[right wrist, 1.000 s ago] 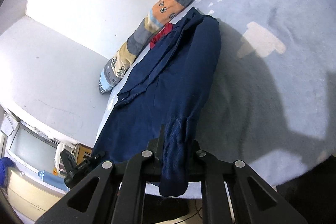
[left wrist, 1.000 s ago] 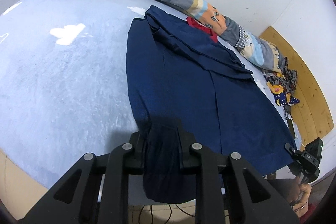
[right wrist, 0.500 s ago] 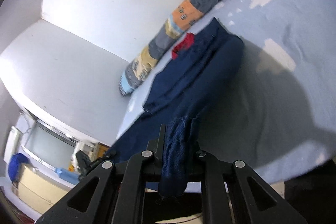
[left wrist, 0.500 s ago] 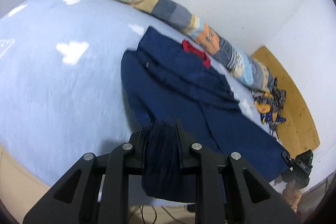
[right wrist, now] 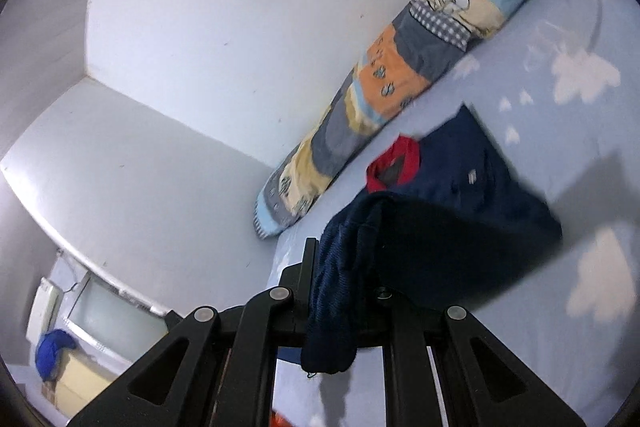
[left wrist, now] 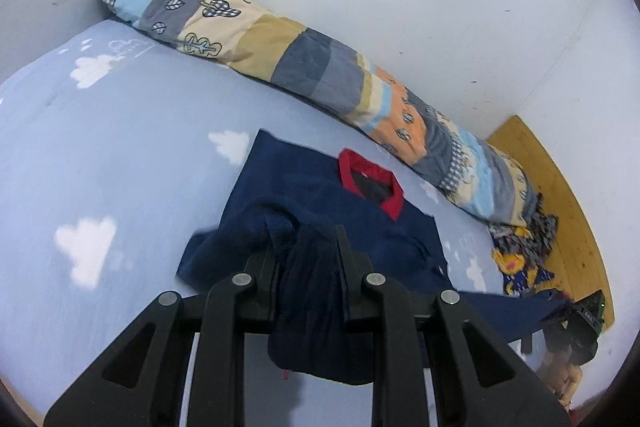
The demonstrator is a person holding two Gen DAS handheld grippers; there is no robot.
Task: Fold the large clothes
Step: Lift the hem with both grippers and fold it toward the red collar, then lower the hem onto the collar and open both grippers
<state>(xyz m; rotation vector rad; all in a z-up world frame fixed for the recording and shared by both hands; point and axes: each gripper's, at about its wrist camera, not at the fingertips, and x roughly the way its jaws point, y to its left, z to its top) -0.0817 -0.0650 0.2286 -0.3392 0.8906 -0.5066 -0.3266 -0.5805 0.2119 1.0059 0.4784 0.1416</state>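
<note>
A navy blue garment [left wrist: 308,195] with a red collar [left wrist: 370,183] lies on a light blue bed sheet with white clouds [left wrist: 100,155]. My left gripper [left wrist: 306,247] is shut on a bunch of its lower hem, lifted off the bed toward the collar. In the right wrist view the same garment [right wrist: 460,183] and red collar [right wrist: 394,169] show, and my right gripper [right wrist: 346,267] is shut on the other hem corner, held up over the body. The lifted hem stretches between both grippers. The right gripper [left wrist: 576,323] shows at the left view's lower right.
A long patchwork bolster [left wrist: 320,67] runs along the white wall behind the garment. A patterned cloth heap [left wrist: 520,251] sits at the bed's end beside a wooden panel [left wrist: 560,195]. In the right wrist view a cabinet with a blue cloth [right wrist: 54,351] stands beyond the bed.
Both grippers have risen and moved toward the collar, carrying the hem. The garment, flat and long before, is now doubled over with its lower half raised.
</note>
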